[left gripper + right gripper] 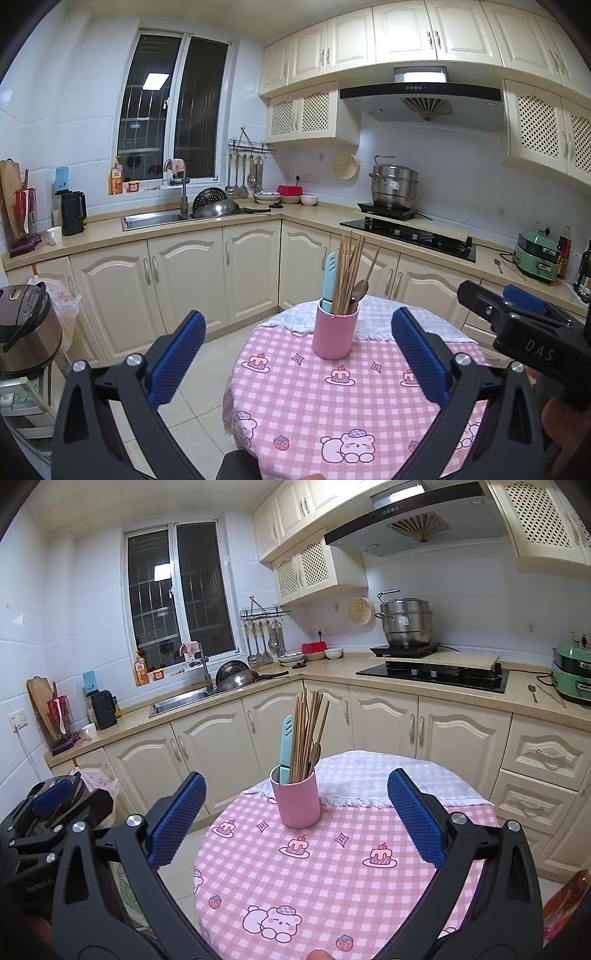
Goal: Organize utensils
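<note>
Chopsticks (347, 273), wooden spoon (360, 290) and blue tool (328, 277) upright inside pink cup (334, 332); both jaws wide, empty, short of it; sorted or awaiting sorting alike.

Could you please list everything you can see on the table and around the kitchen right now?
Holder cup: one, pink, upright on the table.
Chopsticks: a bundle, wooden, standing in the cup.
Blue-handled utensil: one, light blue, in the cup.
Wooden spoon: at least one, brown, in the cup.
Tablecloth: one, pink check, on the round table.
Steamer pot: one, steel, on the hob.
Wok: one, steel, by the sink.
Kettle: one, black, on the left counter.
Green cooker: one, on the right counter.
Left gripper: open, empty.
Right gripper: open, empty.
</note>
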Available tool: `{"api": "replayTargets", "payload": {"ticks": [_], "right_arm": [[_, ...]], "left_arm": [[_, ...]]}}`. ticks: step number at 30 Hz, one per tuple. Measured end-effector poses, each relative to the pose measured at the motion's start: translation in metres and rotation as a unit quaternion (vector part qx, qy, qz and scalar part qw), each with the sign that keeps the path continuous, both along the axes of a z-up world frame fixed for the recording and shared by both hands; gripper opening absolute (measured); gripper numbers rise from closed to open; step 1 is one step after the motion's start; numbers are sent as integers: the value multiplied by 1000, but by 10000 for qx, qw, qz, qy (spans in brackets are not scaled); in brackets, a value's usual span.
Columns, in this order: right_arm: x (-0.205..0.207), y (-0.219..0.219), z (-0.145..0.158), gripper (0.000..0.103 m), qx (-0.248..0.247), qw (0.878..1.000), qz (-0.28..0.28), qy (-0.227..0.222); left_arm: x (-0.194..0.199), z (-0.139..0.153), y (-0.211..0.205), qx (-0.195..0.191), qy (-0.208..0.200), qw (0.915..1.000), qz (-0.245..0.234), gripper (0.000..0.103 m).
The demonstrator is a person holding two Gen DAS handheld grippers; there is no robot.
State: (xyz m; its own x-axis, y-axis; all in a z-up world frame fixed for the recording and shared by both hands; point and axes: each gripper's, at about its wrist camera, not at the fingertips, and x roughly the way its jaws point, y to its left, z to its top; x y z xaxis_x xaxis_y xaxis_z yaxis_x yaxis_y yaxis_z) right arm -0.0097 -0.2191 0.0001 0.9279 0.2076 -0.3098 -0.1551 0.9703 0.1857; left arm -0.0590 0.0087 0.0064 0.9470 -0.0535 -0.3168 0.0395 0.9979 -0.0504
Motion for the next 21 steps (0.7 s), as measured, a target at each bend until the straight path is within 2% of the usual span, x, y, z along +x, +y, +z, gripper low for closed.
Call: {"api": "replayTargets", "payload": {"ticks": [21], "right_arm": [[4,1,-9,97,-91,10000,-11,34]], "left_arm": [[3,-3,5,-49,40,9999,151,99]]}}
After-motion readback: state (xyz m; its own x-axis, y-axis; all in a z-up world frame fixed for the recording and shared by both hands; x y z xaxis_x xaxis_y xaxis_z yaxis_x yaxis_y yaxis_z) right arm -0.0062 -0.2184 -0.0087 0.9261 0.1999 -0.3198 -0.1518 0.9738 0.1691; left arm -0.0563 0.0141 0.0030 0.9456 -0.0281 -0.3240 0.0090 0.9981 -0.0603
